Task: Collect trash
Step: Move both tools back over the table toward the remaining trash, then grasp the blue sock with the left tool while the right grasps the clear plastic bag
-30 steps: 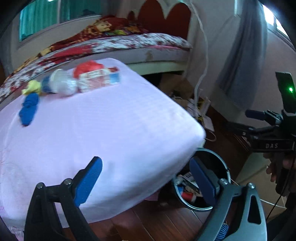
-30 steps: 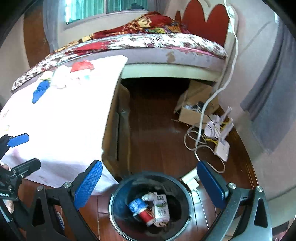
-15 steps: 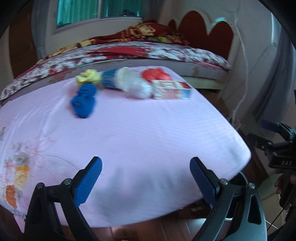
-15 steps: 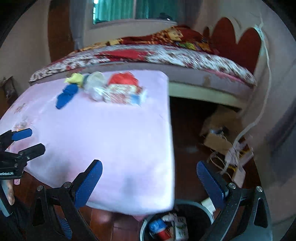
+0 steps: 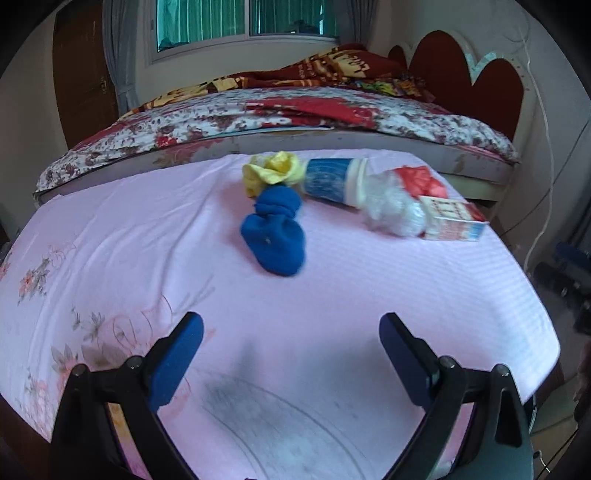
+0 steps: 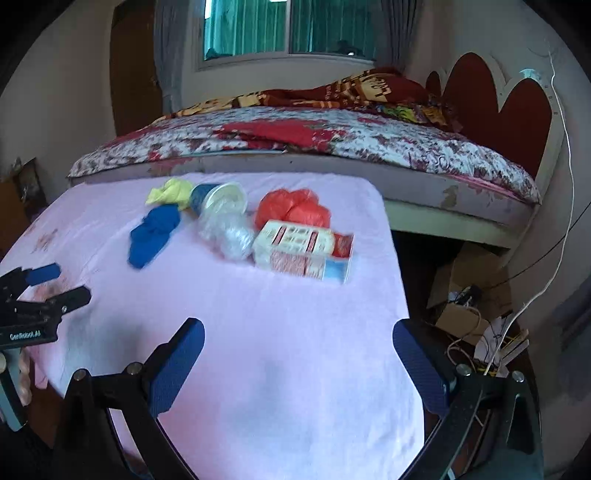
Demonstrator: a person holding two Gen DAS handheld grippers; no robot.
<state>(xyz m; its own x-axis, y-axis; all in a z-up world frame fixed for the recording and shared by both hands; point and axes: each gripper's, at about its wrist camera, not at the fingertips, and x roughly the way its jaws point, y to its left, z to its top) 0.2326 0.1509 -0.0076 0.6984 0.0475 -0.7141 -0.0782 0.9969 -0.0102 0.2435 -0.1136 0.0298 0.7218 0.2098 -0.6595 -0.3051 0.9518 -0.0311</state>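
**Trash lies in a row on the pink counter, both claws wide and empty**

The counter [image 5: 369, 314] is covered with a pale pink cloth that has a flower print at its left side. Behind it stands a bed [image 6: 332, 147] with a red and white flowered blanket and a red heart-shaped headboard [image 6: 509, 110]. A window with green curtains [image 6: 251, 29] is in the far wall.

The trash lies together at the far part of the counter. From left to right there is a crumpled yellow plastic piece [image 5: 273, 171], a blue paper cup lying on its side [image 5: 332, 181], a crumpled clear plastic bag [image 5: 395, 210], a crumpled red plastic bag [image 6: 295, 206] and a white and red carton box with a blue end [image 6: 306, 253]. A bunched blue sock [image 5: 275, 236] lies just in front of the yellow piece, touching it.

The left claw [image 5: 291, 350] hovers over the near part of the counter, its blue pads far apart and with nothing between them. The right claw [image 6: 299, 354] is also spread wide and empty, near the right edge of the counter. On the floor at the right are a cardboard box [image 6: 469, 288] and tangled white cables [image 6: 495, 339].
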